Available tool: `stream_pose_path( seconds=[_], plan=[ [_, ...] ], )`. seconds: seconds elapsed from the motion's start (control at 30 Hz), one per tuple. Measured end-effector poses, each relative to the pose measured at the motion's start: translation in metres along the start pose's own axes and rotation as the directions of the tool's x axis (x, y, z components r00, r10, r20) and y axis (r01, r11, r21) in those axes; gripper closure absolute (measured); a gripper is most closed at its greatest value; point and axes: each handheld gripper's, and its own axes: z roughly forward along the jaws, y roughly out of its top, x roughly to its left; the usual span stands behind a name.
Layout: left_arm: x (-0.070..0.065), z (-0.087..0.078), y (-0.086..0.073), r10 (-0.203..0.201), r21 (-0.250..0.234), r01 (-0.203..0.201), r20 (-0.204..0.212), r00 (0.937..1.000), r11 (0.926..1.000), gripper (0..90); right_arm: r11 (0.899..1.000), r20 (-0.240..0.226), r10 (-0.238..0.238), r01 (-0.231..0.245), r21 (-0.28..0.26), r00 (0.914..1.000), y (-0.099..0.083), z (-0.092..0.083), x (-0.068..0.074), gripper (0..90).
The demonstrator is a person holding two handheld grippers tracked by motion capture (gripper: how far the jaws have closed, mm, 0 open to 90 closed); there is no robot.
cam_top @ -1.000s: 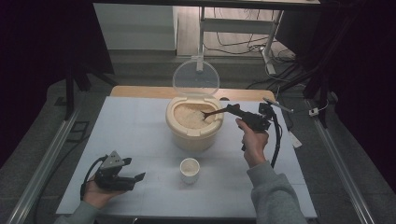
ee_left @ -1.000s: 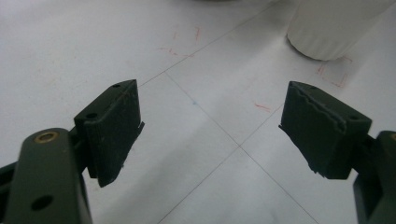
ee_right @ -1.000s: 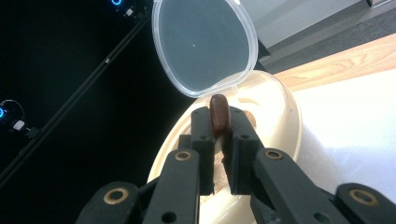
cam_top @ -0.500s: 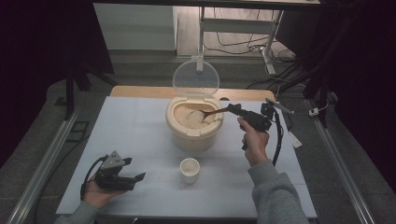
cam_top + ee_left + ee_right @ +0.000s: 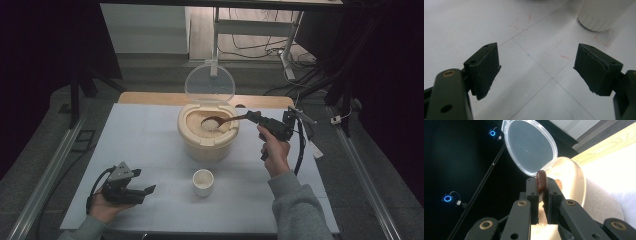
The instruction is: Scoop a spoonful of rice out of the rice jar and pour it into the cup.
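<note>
We hold spoon pinched in right gripper, bowl in rice bin; load seemingly heaped. Tilt toward cup could spill grains. Left gripper wide, empty.

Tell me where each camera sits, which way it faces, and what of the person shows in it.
High view: above the person's side, facing forward and down on the table; both forearms, left gripper, right gripper.
Left gripper view: on the left gripper, facing the tabletop; open jaws.
Right gripper view: on the right gripper, facing the container's open lid; jaws shut on the spoon.
Shared: high and left views both show the cup.
</note>
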Motion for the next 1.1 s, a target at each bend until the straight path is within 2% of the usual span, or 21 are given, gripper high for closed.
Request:
stream_pose_path(
  seconds=[0.3,0.57,0.9,1.1],
  plan=[
    [-0.001,0.001,0.0,0.002,0.002,-0.002,-0.002,1.0,1.0,19.8,1.0,-0.009,0.007,-0.007,-0.005,0.9999,0.002,-0.007,0.0,83.1],
    [0.0,0.001,0.0,0.0,0.003,0.0,-0.001,1.0,1.0,19.8,1.0,-0.028,-0.001,0.001,0.004,0.9996,0.002,-0.013,0.005,83.1],
    [0.0,0.001,0.0,-0.001,0.004,0.001,-0.003,1.0,1.0,19.7,0.999,-0.063,-0.007,0.01,0.042,0.998,-0.005,-0.024,0.016,83.0],
    [0.001,0.001,0.0,-0.002,0.005,0.002,-0.004,1.0,1.0,19.7,0.996,-0.082,0.001,0.006,0.087,0.9966,-0.014,-0.03,0.017,83.0]
  ],
)
